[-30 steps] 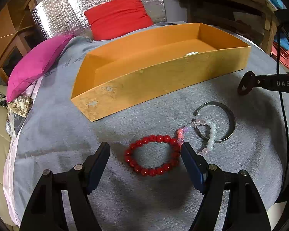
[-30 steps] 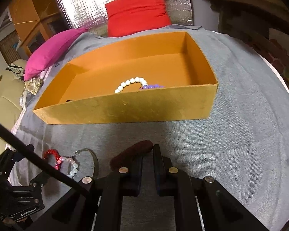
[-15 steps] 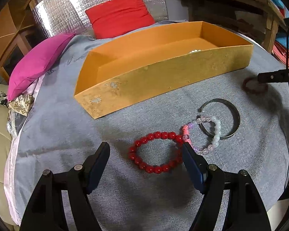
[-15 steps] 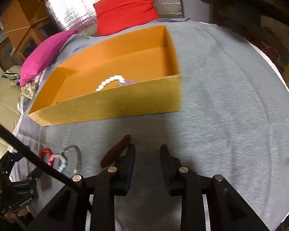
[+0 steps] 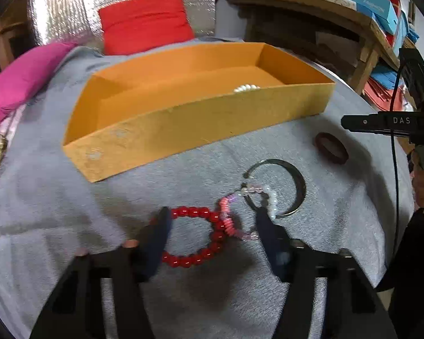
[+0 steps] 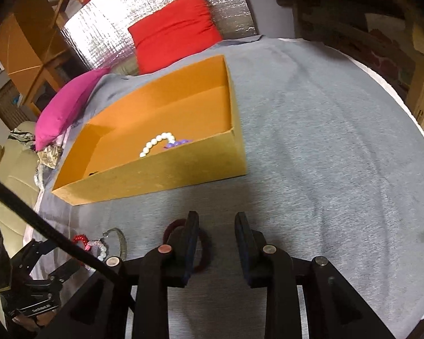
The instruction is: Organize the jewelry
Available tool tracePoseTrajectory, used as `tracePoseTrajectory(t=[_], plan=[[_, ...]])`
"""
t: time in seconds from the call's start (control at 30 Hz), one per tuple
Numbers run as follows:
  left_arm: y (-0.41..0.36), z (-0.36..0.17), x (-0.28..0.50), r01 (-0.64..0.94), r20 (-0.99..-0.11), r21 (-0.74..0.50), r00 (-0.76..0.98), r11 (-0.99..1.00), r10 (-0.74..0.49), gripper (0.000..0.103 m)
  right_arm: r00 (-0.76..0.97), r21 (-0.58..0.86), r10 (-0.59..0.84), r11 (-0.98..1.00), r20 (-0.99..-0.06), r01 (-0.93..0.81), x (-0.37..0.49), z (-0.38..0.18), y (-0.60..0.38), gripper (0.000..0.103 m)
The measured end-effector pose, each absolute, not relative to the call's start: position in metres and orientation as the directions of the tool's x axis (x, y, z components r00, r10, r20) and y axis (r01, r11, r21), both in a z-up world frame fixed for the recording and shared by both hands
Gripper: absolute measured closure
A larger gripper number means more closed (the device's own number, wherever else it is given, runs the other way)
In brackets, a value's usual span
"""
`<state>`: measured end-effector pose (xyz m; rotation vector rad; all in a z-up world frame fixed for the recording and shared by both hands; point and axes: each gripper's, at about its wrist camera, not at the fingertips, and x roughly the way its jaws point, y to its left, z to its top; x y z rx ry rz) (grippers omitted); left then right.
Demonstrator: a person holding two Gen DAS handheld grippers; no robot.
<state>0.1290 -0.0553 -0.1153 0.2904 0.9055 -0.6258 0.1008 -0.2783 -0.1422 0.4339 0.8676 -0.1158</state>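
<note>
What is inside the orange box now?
Inside the box, a white bead bracelet and something purple beside it. The front wall hides the floor nearest it.

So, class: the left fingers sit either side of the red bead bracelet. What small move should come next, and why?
Probably close the left gripper on the red bracelet. Its open fingers already straddle the loop on the cloth, and the pink bracelet touches its right edge, so a gentle pinch should take the red one alone before lifting toward the box.
</note>
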Motion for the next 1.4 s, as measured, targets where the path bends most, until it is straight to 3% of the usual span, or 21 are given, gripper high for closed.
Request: tracePoseTrajectory(t=[0.13,0.2,0.4,0.57,0.9,1.17,1.27,1.4], plan=[[-0.060,-0.120,0.135,0.627,-0.819,-0.044,0.424,0.778,-0.388,0.058,0.644,0.321,0.077,0.908,-0.761,0.271,0.101,-0.144,-0.279,0.073],[-0.060,-0.123,0.135,0.627,-0.828,-0.049,0.409,0.777,-0.383,0.068,0.644,0.322,0.077,0.906,-0.761,0.273,0.100,-0.144,-0.280,0.073],[-0.051,-0.127,0.141,0.611,-0.836,-0.054,0.405,0.789,-0.371,0.086,0.638,0.325,0.089,0.909,-0.765,0.262,0.104,-0.145,-0.275,0.073],[-0.039,-0.125,0.139,0.602,-0.829,-0.032,0.430,0.798,-0.358,0.092,0.632,0.328,0.103,0.911,-0.768,0.251,0.108,-0.147,-0.268,0.073],[-0.002,-0.108,0.132,0.584,-0.790,-0.046,0.476,0.811,-0.388,0.094,0.610,0.316,0.092,0.909,-0.787,0.271,0.118,-0.157,-0.268,0.073],[0.004,-0.109,0.125,0.623,-0.795,-0.075,0.434,0.779,-0.424,0.094,0.578,0.178,0.006,0.954,-0.816,0.241,0.123,-0.165,-0.247,0.074],[0.000,-0.113,0.119,0.649,-0.808,-0.124,0.372,0.751,-0.456,0.093,0.579,0.082,-0.062,0.972,-0.813,0.219,0.123,-0.166,-0.238,0.089],[-0.009,-0.120,0.117,0.650,-0.828,-0.175,0.309,0.740,-0.468,0.093,0.581,0.057,-0.079,0.976,-0.810,0.212,0.123,-0.167,-0.235,0.090]])
